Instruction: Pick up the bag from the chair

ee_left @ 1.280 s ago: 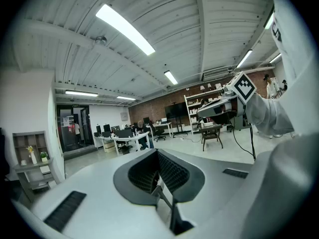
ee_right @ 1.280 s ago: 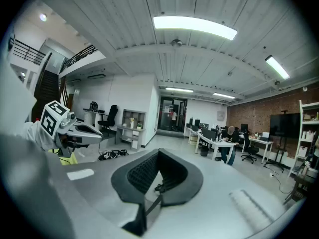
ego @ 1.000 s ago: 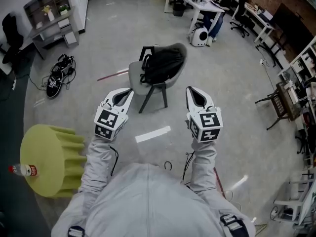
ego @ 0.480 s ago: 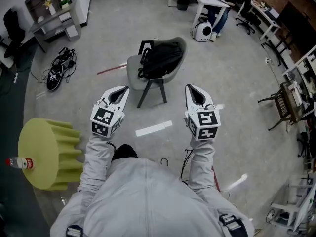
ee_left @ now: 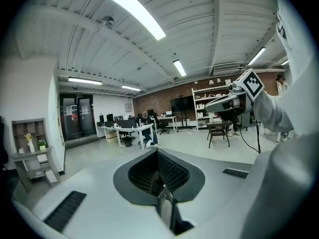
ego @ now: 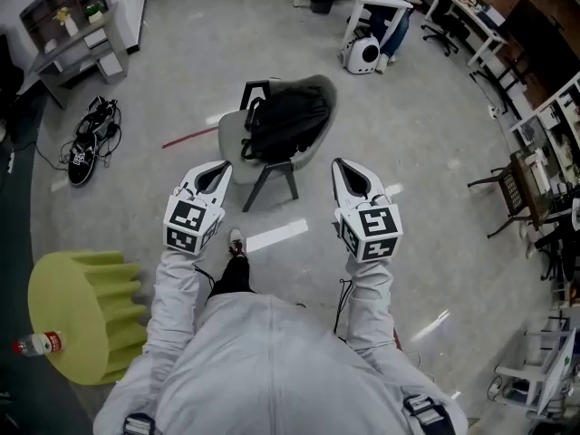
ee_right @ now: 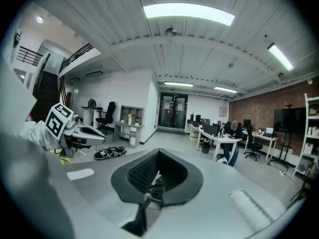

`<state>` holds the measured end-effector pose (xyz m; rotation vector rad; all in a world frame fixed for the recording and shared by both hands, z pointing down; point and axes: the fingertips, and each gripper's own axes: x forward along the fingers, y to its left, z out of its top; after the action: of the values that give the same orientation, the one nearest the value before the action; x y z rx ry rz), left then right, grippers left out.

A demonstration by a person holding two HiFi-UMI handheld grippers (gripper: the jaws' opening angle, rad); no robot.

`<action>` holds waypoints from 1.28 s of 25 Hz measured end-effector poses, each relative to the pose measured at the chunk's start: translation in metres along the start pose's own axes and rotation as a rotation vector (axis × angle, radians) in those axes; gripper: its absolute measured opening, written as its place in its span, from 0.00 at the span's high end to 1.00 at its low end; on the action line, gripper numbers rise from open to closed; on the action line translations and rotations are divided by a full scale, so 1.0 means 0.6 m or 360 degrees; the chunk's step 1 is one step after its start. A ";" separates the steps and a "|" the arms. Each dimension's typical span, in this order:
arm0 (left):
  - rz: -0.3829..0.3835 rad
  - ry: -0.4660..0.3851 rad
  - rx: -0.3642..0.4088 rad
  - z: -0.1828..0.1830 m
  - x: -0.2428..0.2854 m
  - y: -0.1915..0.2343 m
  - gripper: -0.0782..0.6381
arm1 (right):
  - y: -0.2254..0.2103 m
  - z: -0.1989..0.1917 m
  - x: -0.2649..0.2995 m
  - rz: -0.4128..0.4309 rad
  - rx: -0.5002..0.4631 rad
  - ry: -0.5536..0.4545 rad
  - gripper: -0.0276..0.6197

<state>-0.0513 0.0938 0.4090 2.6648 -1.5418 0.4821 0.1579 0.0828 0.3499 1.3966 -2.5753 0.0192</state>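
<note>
And there was the black bag (ego: 285,123), slumped on the seat of the grey chair (ego: 231,145) and leaning up against its curved back. I held both tongs on the near side of the chair and above the floor, touching nothing. My left tongs (ego: 217,169) hung just off the chair's near left edge, tips pressed together with nothing between them. My right tongs (ego: 343,168) sat off the chair's near right side, also closed and empty. Each one's own camera confirmed it: ribbed pads met at the tip on the left (ee_left: 158,176) and on the right (ee_right: 157,176). A white strip (ego: 276,236) lay on the floor just short of the chair legs, my shoe (ego: 236,242) beside it. Well left of the chair stood a yellow table (ego: 77,302) with a bottle (ego: 36,343).
</note>
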 end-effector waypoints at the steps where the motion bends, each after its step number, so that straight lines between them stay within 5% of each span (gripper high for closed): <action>1: -0.0004 0.0004 0.0003 0.000 0.020 0.022 0.88 | -0.006 0.001 0.025 -0.0002 0.0008 0.0003 0.95; 10: -0.0136 0.0006 0.0114 0.045 0.191 0.179 0.88 | -0.072 0.049 0.240 -0.0072 0.0084 -0.0005 0.95; 20: -0.0254 0.0121 0.0080 0.001 0.327 0.297 0.88 | -0.157 -0.023 0.383 -0.0283 0.0157 0.0243 0.94; 28: -0.0386 0.0285 0.0084 -0.057 0.450 0.305 0.88 | -0.246 -0.091 0.456 -0.0340 0.0168 0.0457 0.94; 32: -0.0438 0.0384 0.0114 -0.090 0.526 0.305 0.80 | -0.291 -0.147 0.502 -0.0294 0.0205 0.0563 0.94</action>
<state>-0.0746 -0.2560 0.5241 2.6894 -1.0944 0.8176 0.1594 -0.2528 0.4780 1.5136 -2.1836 0.3742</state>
